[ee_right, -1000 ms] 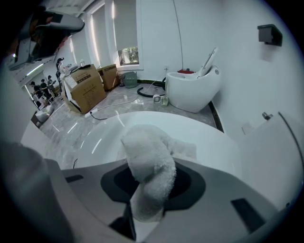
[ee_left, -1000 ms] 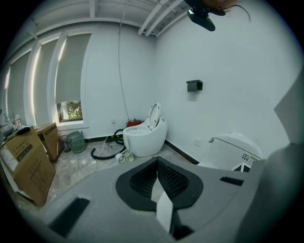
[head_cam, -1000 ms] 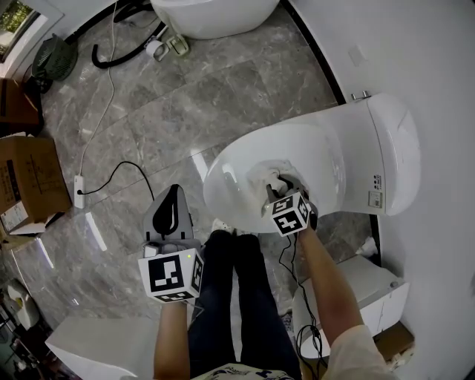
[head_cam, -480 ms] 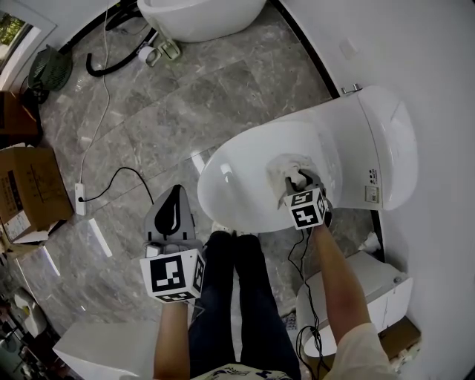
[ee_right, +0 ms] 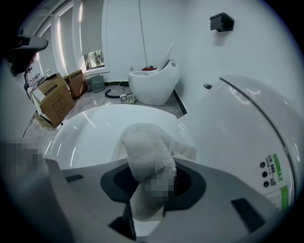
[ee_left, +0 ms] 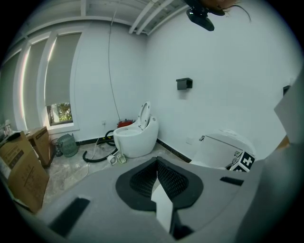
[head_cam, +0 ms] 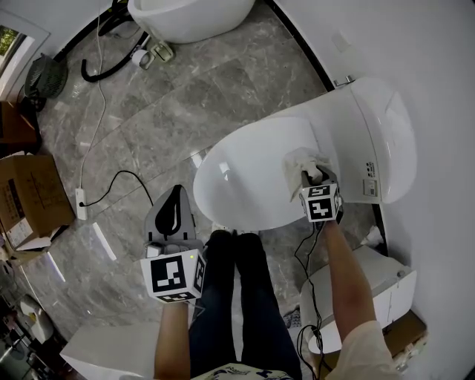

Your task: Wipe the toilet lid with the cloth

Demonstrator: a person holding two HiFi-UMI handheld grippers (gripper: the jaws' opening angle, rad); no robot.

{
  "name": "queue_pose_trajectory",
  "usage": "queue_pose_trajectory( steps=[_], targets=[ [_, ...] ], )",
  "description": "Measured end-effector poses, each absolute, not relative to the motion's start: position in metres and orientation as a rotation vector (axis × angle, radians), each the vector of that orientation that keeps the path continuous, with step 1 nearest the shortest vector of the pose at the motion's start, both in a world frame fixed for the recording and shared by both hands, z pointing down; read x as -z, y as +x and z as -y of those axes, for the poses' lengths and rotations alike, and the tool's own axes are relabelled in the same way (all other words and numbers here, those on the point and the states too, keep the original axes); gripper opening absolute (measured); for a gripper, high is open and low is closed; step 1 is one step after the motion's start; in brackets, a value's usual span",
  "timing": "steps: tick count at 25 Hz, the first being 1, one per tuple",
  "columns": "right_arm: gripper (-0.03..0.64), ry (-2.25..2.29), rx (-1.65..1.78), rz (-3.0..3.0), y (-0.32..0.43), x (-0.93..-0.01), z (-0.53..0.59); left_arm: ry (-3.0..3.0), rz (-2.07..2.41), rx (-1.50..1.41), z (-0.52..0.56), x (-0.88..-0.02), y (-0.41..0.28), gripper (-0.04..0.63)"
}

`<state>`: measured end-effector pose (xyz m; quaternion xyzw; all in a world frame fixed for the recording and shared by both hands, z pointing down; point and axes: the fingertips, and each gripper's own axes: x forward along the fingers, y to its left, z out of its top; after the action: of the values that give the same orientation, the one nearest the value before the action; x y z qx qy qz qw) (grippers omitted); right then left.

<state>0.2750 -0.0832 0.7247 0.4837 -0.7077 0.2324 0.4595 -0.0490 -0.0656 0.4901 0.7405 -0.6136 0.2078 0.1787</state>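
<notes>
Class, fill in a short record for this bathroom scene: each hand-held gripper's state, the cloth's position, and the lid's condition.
Right hand-held gripper: shut on the cloth
Cloth: white, bunched, lying on the toilet lid at its rear end
Left hand-held gripper: shut, empty, held over the floor in front of the toilet
Toilet lid: closed, white, glossy

Grey marble floor. Second white toilet at far wall, seat raised; black hose curled just beside it. Fan near cardboard boxes at left. White power strip on floor, black cable running from it. Small black box mounted on wall.
</notes>
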Motion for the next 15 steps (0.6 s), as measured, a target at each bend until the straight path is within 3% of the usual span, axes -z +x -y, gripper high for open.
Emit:
queue_pose_trajectory(
  steps=[15],
  targets=[
    [0.124, 1.333, -0.669, 1.641, 0.321, -0.727, 0.055, 2.132, 1.692, -0.58, 0.066, -0.491, -0.031, 0.008]
  ],
)
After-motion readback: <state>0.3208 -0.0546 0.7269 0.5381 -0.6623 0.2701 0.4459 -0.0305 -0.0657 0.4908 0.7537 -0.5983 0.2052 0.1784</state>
